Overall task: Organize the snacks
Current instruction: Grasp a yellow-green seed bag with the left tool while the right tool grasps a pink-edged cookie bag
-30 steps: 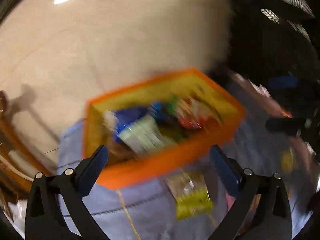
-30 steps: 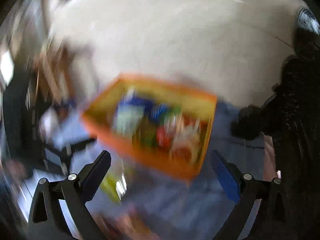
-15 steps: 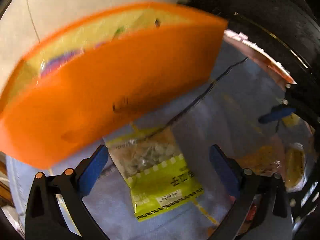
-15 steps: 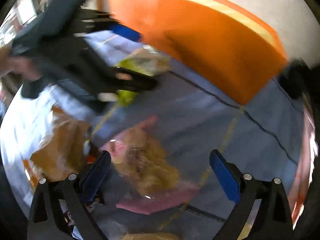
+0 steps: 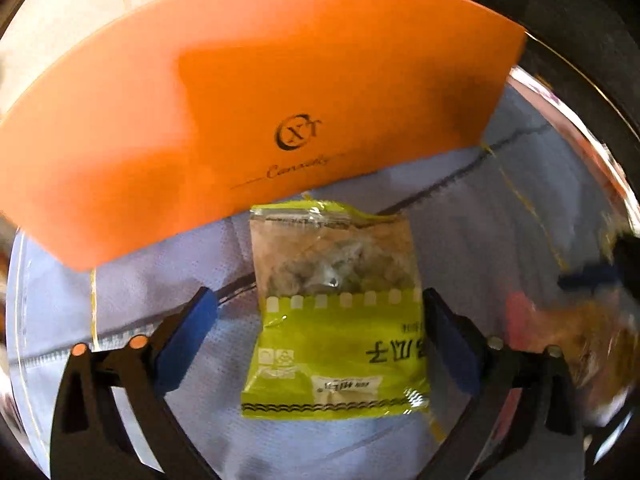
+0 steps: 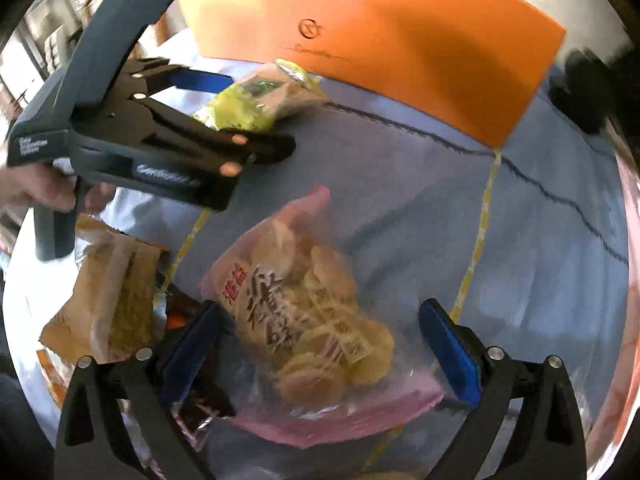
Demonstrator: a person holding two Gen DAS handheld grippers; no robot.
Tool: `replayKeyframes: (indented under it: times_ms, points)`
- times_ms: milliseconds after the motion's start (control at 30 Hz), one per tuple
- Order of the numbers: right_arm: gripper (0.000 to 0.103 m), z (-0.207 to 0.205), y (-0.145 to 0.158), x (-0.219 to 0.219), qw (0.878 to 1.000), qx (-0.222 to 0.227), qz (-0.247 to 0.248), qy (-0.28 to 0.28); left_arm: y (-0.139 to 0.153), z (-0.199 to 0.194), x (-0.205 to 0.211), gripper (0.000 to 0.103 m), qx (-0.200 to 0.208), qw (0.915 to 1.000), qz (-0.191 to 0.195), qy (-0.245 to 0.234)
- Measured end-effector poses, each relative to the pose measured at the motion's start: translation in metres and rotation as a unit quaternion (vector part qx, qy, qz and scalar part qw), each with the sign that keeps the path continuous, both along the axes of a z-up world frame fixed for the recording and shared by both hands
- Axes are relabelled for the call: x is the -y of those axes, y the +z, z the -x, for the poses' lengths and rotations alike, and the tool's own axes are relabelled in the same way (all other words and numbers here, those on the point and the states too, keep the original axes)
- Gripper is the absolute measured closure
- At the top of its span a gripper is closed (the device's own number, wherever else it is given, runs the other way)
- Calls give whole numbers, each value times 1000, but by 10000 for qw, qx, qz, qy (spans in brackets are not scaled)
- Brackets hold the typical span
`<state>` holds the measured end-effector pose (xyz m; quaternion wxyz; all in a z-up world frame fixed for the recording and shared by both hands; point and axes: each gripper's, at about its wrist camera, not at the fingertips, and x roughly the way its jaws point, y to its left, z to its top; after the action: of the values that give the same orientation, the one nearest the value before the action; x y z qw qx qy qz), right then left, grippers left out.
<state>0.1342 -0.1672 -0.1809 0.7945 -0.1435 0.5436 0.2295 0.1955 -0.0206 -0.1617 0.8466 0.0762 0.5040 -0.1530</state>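
Note:
An orange box (image 5: 240, 92) stands on a blue cloth (image 5: 500, 240). A lime-green snack packet (image 5: 340, 328) lies in front of it, between the open fingers of my left gripper (image 5: 320, 336). In the right wrist view the same packet (image 6: 256, 96) lies at the box (image 6: 400, 40), with the left gripper (image 6: 248, 112) around it. A pink bag of round crackers (image 6: 312, 320) lies between the open fingers of my right gripper (image 6: 320, 344). Neither gripper has closed on its packet.
A brown paper-wrapped snack (image 6: 108, 300) lies left of the pink bag, with dark wrappers (image 6: 196, 408) below it. More orange and pink packets (image 5: 580, 340) show blurred at the right of the left wrist view. The round table's rim (image 5: 612, 168) curves close by.
Both grippers have dropped from above the box to the cloth in front of it. The left now straddles the green packet, the right straddles the pink cracker bag.

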Motion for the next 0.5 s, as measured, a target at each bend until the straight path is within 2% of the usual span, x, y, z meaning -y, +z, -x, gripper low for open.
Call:
replayKeyframes:
  times_ms: [33, 67, 133, 167, 233, 300, 400, 500]
  points:
    - [25, 1, 2, -1, 10000, 16, 16, -9, 6, 1, 2, 30, 15, 10000, -16, 74]
    - [29, 4, 6, -3, 9999, 24, 54, -111, 12, 2, 2, 41, 10, 9998, -13, 177]
    - [58, 11, 14, -1, 9993, 51, -53, -378, 22, 9, -1, 43, -211, 9984, 115, 502]
    - [61, 14, 18, -1, 9984, 94, -179, -519, 25, 12, -1, 44, -310, 9978, 138, 575]
    - [68, 24, 26, -1, 9966, 277, -386, -670, 34, 19, 4, 44, -372, 9976, -51, 578]
    - [70, 30, 27, -1, 9948, 296, -532, -821, 42, 23, 10, 44, -331, 9978, -195, 544]
    - [71, 29, 31, 9, 9906, 255, -686, -1155, 53, 20, 9, 43, -383, 9970, -26, 675]
    - [71, 36, 38, 16, 9893, 408, -599, -1263, 64, 18, 6, 43, -404, 9953, 99, 877]
